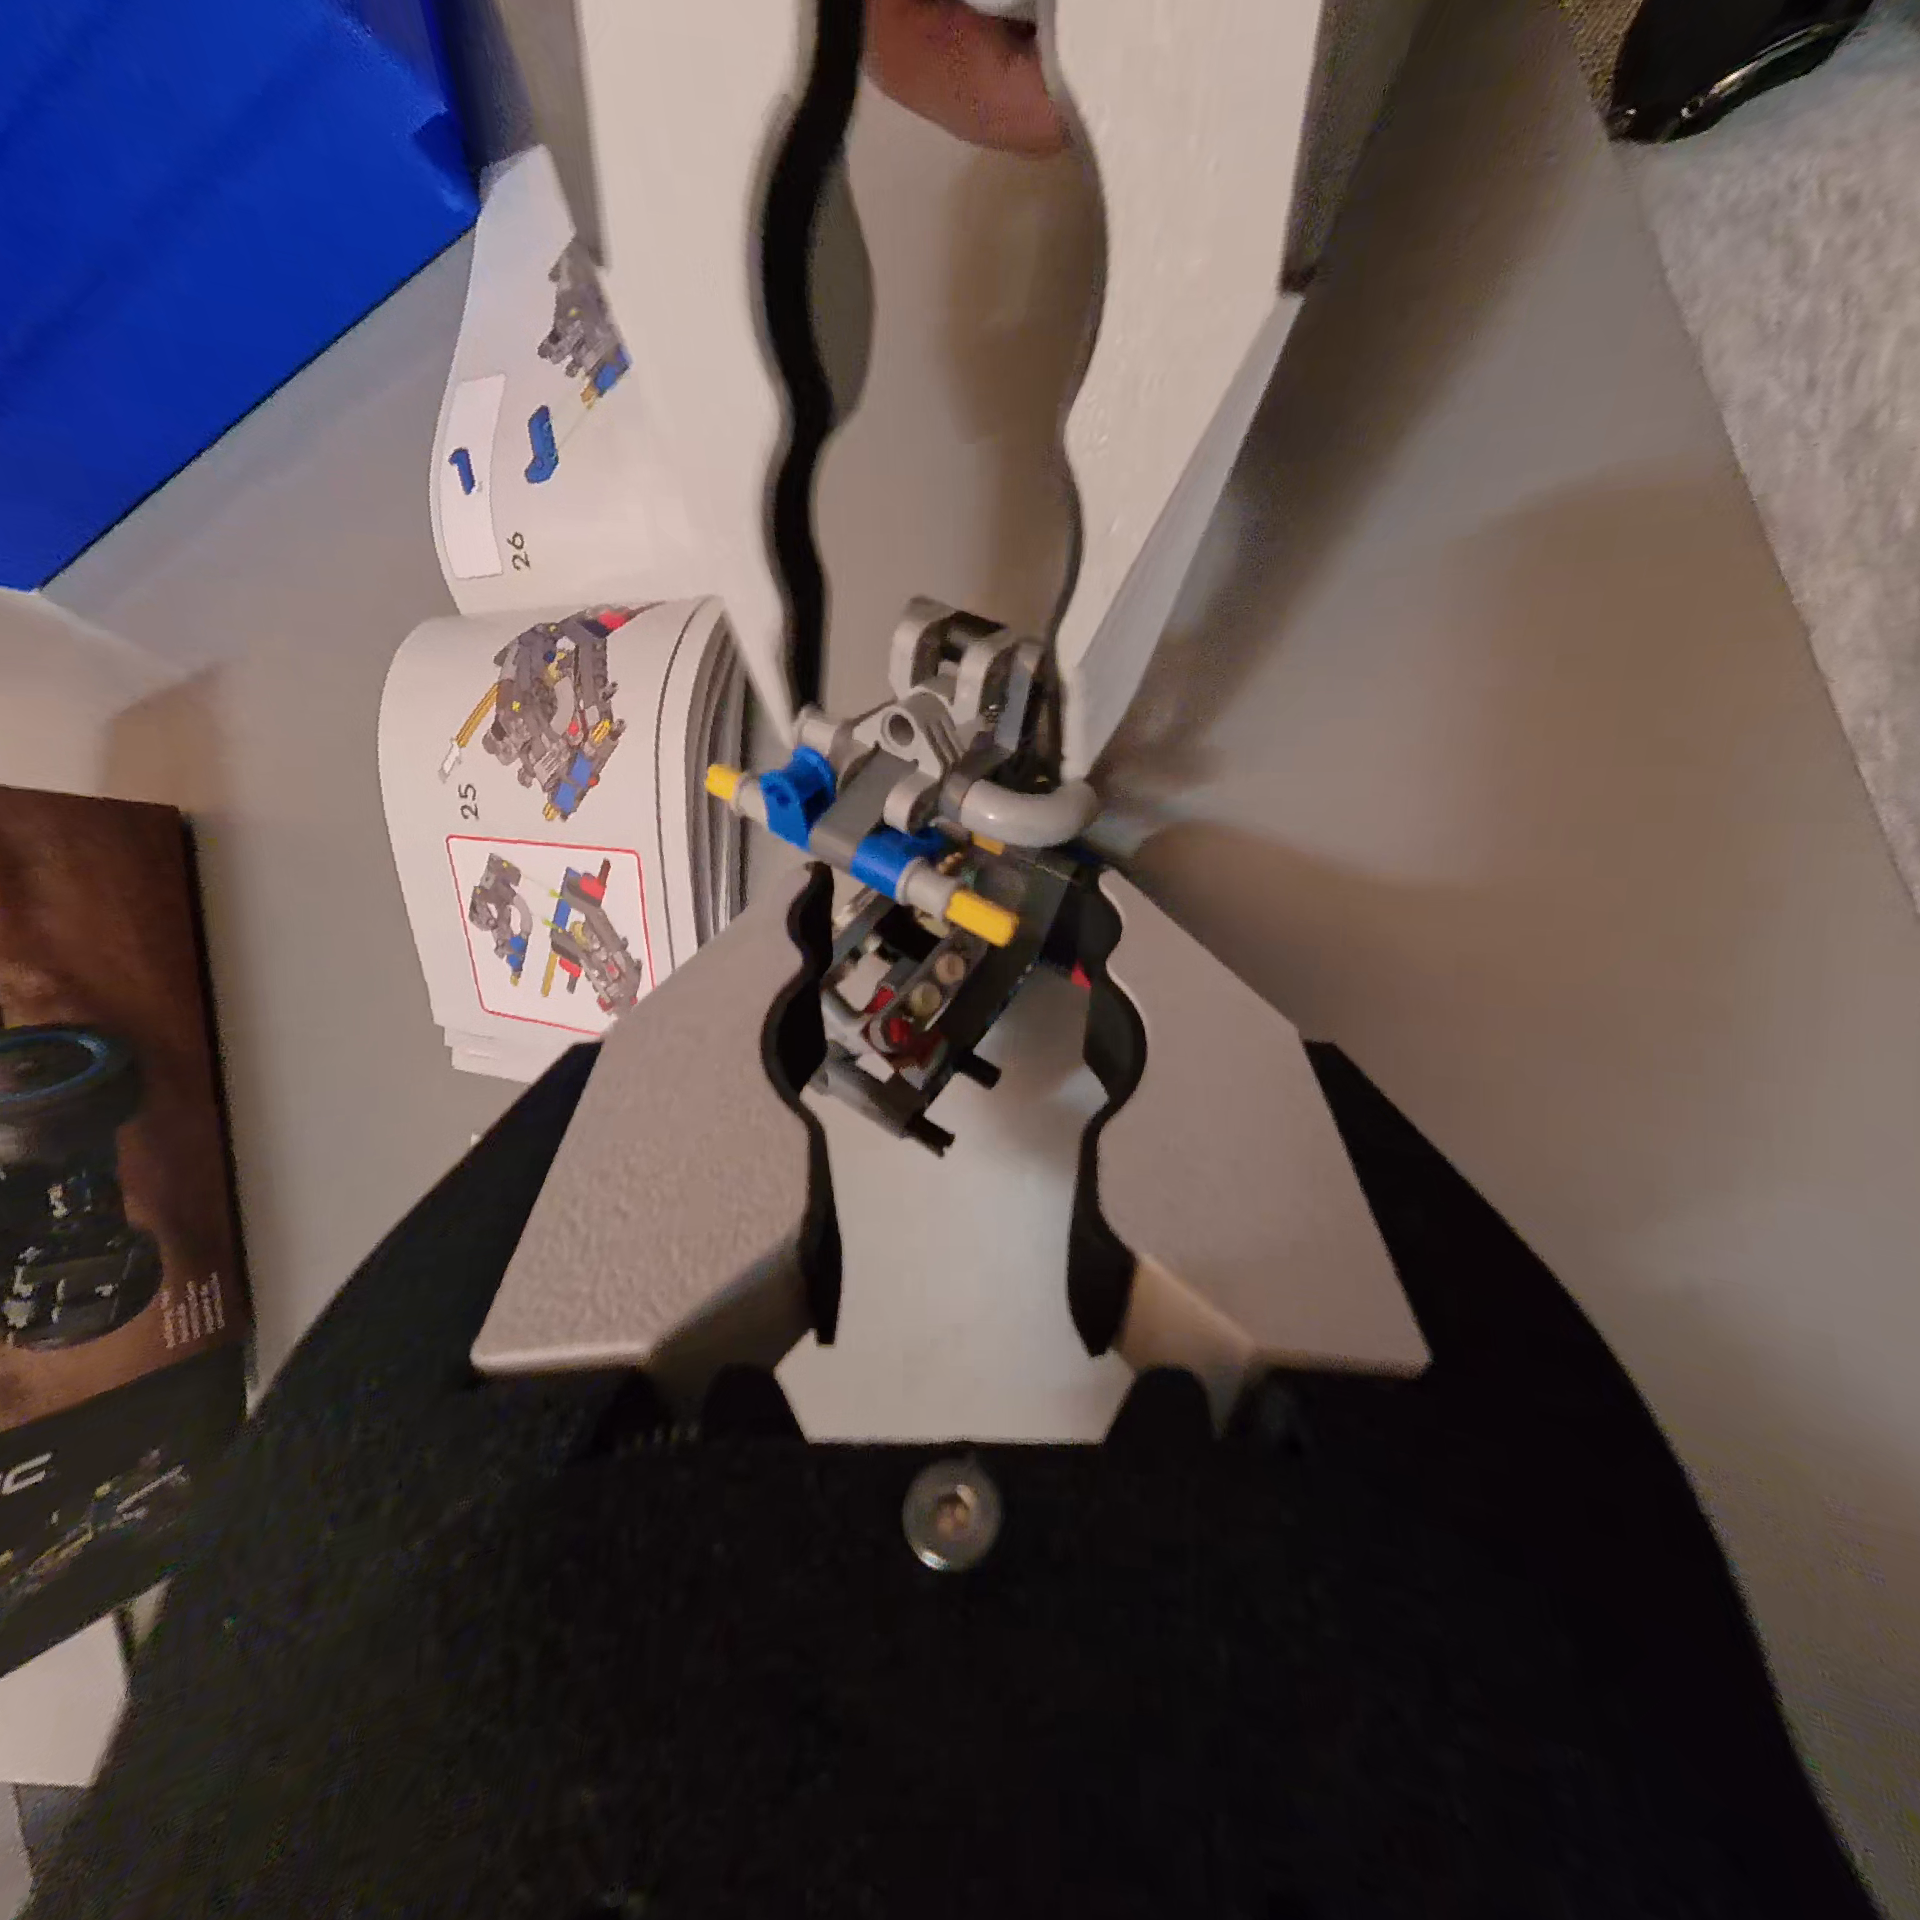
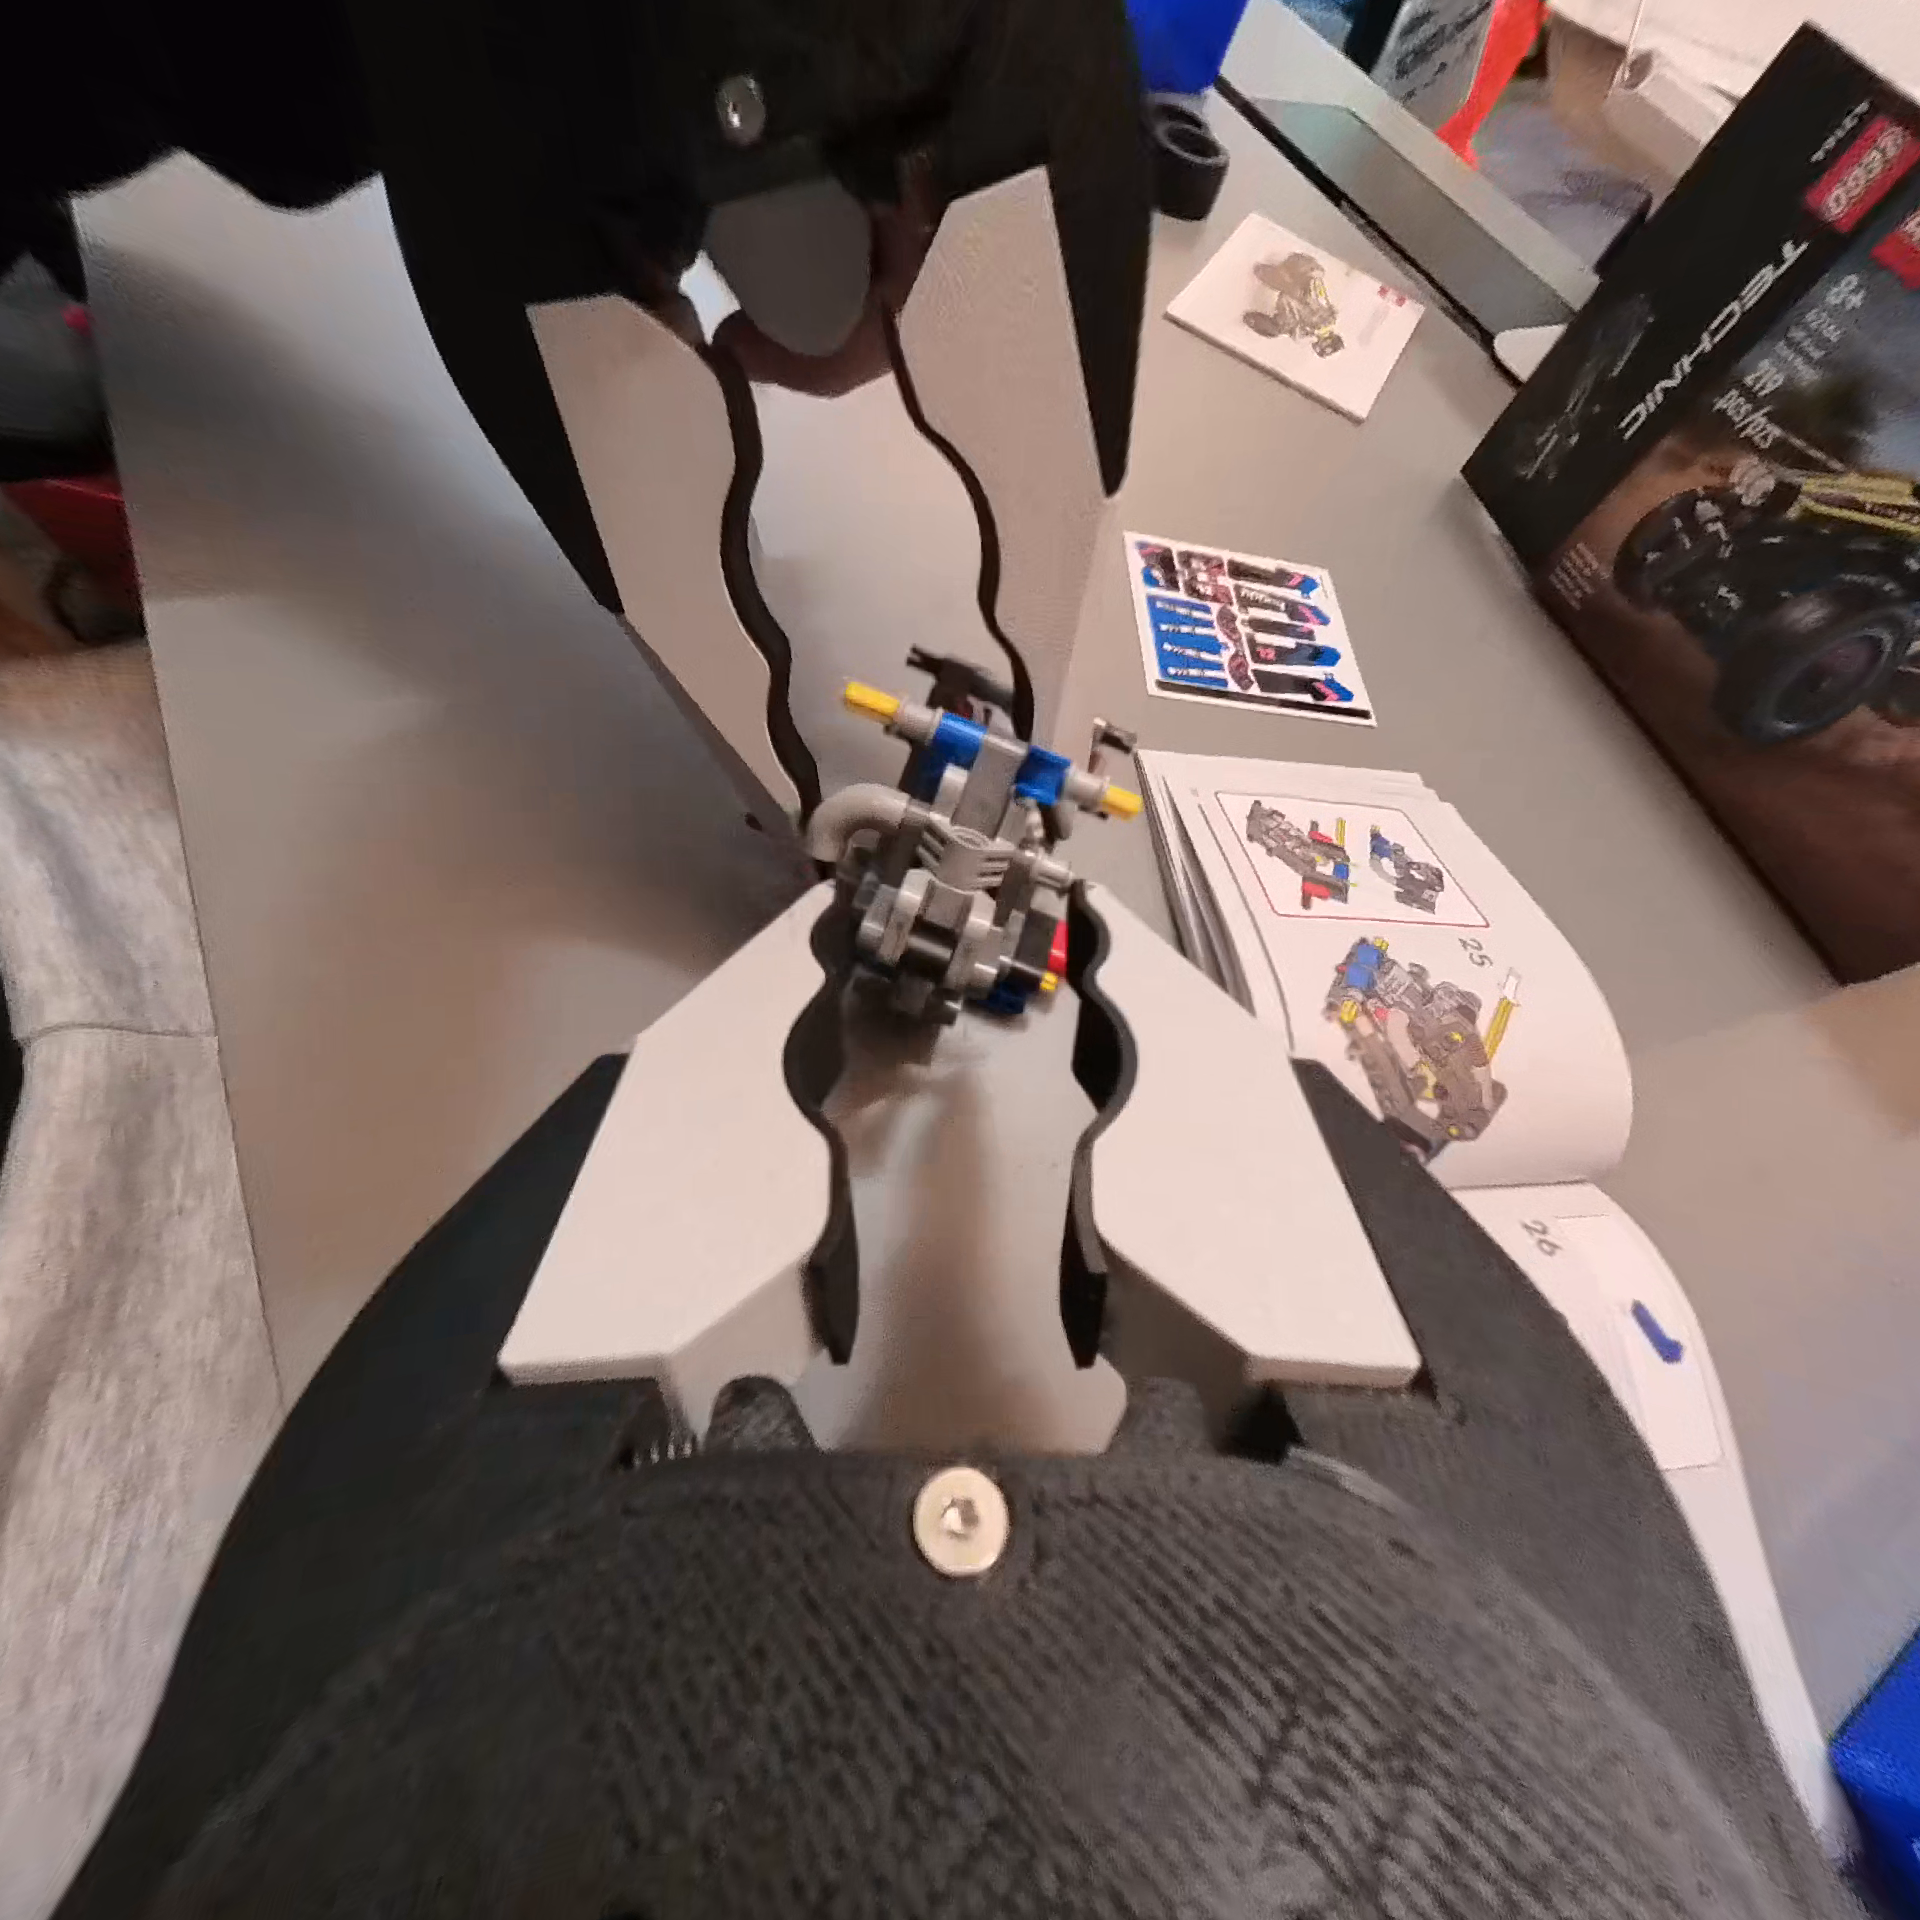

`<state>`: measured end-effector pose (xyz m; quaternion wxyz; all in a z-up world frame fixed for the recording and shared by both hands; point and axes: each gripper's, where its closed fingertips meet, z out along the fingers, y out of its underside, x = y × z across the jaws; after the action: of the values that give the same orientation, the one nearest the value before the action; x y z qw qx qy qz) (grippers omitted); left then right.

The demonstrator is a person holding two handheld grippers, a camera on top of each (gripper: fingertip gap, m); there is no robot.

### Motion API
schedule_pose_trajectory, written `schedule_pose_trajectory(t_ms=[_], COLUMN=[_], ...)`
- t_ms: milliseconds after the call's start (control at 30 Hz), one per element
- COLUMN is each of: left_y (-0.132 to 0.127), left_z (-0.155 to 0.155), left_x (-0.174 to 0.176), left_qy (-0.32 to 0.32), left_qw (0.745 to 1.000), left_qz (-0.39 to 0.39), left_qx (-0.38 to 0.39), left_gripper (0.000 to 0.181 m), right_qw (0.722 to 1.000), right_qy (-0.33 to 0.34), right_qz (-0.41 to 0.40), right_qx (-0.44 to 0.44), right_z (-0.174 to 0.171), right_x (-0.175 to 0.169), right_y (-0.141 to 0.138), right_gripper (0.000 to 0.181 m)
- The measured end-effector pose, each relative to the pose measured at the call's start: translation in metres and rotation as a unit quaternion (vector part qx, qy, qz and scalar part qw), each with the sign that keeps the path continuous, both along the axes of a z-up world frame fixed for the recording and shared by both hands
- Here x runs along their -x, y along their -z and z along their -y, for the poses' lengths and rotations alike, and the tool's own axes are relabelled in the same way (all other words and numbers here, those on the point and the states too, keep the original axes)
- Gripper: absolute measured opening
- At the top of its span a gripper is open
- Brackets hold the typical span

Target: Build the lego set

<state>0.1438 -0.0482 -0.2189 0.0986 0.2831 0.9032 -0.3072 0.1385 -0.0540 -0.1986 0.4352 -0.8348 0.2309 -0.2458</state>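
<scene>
A small Lego Technic assembly (image 1: 914, 831) of grey beams, blue connectors and yellow axle ends is held above the grey table (image 1: 1455, 987) between both grippers, which face each other. My left gripper (image 1: 951, 894) is shut on its dark lower part. The right gripper's fingers (image 1: 1039, 468) come in from above and close on its grey upper end. In the right wrist view my right gripper (image 2: 951, 920) is shut on the assembly (image 2: 966, 862), and the left gripper's fingers (image 2: 644, 468) reach it from the far side.
An open instruction booklet (image 1: 540, 831) (image 2: 1403, 956) lies beside the assembly. A sticker sheet (image 2: 1242, 629), a small leaflet (image 2: 1294, 312), a black tyre (image 2: 1184, 156) and the set's box (image 2: 1745, 468) are on the table. A blue bin (image 1: 187, 229) stands nearby. Carpet (image 1: 1787, 416) borders the table. Left and right tips are no more than a few centimetres apart.
</scene>
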Motion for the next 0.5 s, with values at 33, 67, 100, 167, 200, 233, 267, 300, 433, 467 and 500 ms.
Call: schedule_pose_trajectory(t_ms=[33,67,100,167,200,233,267,300,433,467,500], left_y=[0.002,0.004,0.006,0.007,0.007,0.007,0.008,0.008,0.003,0.002,0.001], left_z=[-0.001,-0.003,-0.004,-0.005,-0.005,-0.006,-0.007,-0.007,-0.003,-0.001,0.001], left_x=[-0.001,-0.004,-0.008,-0.01,-0.011,-0.012,-0.012,-0.011,-0.006,-0.005,-0.003], left_qy=[-0.002,-0.012,-0.022,-0.024,-0.026,-0.029,-0.03,-0.028,-0.015,-0.011,-0.007], left_qw=[1.0,1.0,0.999,0.999,0.999,0.999,0.999,0.999,1.0,1.0,1.0], left_qz=[0.006,0.014,0.02,0.013,0.01,0.008,0.007,0.007,0.007,0.005,0.003], left_qx=[-0.005,-0.014,-0.018,-0.016,-0.017,-0.02,-0.023,-0.026,-0.021,-0.018,-0.017], left_gripper=[0.045,0.046,0.049,0.048,0.048,0.048,0.048,0.048,0.048,0.047,0.046], right_qw=[1.0,0.999,0.998,0.996,0.995,0.996,0.997,0.997,0.995,0.996,0.997], right_qy=[0.006,0.012,0.015,0.035,0.038,0.035,0.036,0.04,0.065,0.064,0.056], right_qz=[0.011,0.022,0.028,0.027,0.025,0.025,0.022,0.018,0.07,0.062,0.045], right_qx=[0.013,0.031,0.05,0.082,0.085,0.079,0.069,0.062,-0.01,-0.032,-0.042], right_z=[0.002,0.006,0.01,0.022,0.025,0.024,0.024,0.024,0.018,0.015,0.01], right_x=[0.001,0.002,0.005,0.008,0.01,0.013,0.015,0.016,0.007,0.004,0.002], right_y=[0.002,0.005,0.009,0.019,0.024,0.026,0.028,0.028,-0.018,-0.025,-0.023], right_gripper=[0.04,0.036,0.026,0.026,0.028,0.027,0.026,0.027,0.042,0.047,0.051])
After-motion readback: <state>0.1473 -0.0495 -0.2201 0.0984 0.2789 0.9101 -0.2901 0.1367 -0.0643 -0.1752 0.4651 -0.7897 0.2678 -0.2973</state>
